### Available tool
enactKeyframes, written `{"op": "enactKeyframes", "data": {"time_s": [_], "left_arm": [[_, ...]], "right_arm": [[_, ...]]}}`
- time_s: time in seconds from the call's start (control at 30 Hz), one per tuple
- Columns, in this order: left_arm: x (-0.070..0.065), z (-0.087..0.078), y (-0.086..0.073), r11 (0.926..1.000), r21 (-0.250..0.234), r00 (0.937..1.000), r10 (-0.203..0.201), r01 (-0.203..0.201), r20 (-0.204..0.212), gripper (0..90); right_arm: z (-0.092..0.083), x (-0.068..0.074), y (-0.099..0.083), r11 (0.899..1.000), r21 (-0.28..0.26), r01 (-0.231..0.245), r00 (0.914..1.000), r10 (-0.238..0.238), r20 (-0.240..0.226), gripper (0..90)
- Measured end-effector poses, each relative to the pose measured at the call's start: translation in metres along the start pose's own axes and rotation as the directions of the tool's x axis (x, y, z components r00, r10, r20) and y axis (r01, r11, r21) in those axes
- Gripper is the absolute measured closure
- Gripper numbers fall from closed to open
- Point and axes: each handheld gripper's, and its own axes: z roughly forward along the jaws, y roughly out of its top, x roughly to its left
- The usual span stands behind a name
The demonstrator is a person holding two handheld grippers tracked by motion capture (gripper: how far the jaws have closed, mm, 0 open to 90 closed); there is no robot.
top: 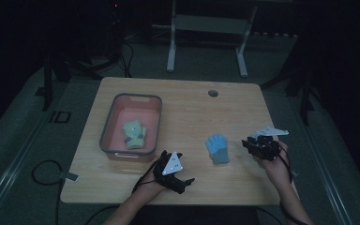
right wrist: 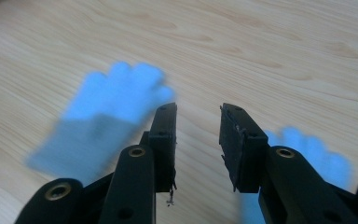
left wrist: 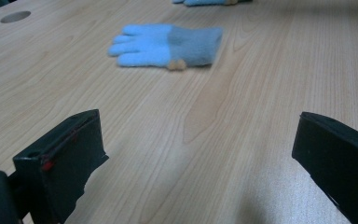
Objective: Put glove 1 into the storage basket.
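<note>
Fuzzy knit glove, blue fingers and grey cuff, is lying flat on wood-grain table right of centre, fingers pointing far, cuff near. Right gripper is hovering beside it, jaws partly open, empty. Left gripper is gaping wide, empty.

Just left of the black right gripper lies a glove in two blues — pale sky-blue fingers, a duller grey-blue cuff with a small tan spot at its edge. The table is light wood with fine brown grain. Beyond the black left gripper, a grey-rimmed pink bin holds a yellow-green glove with dark marks.
</note>
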Motion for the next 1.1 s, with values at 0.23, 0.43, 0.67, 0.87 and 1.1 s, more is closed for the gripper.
{"op": "enactKeyframes", "data": {"time_s": [0.23,0.43,0.67,0.87,1.1], "left_arm": [[-0.002,0.002,0.000,1.0000,-0.006,0.9998,0.007,-0.007,0.020,2.1],[-0.004,0.003,0.000,0.9999,-0.012,0.9993,0.013,-0.012,0.036,2.1],[-0.005,0.004,0.000,0.9998,-0.009,0.9988,0.019,-0.018,0.045,2.2],[-0.004,0.004,0.000,0.9998,-0.010,0.9985,0.016,-0.016,0.052,2.2],[-0.004,0.004,0.000,0.9999,-0.010,0.9988,0.012,-0.011,0.047,2.1]], "right_arm": [[-0.004,-0.048,-0.016,0.998,0.019,0.058,0.9983,-0.058,-0.008,64.2],[0.005,-0.070,-0.033,0.990,0.098,0.100,0.9947,-0.097,-0.033,61.5],[0.020,-0.074,-0.046,0.986,0.146,0.082,0.9953,-0.073,-0.063,64.1],[0.023,-0.068,-0.044,0.985,0.150,0.080,0.9957,-0.072,-0.058,83.5],[0.008,-0.048,-0.025,0.994,0.104,-0.039,0.9989,0.036,0.029,85.2]]}}
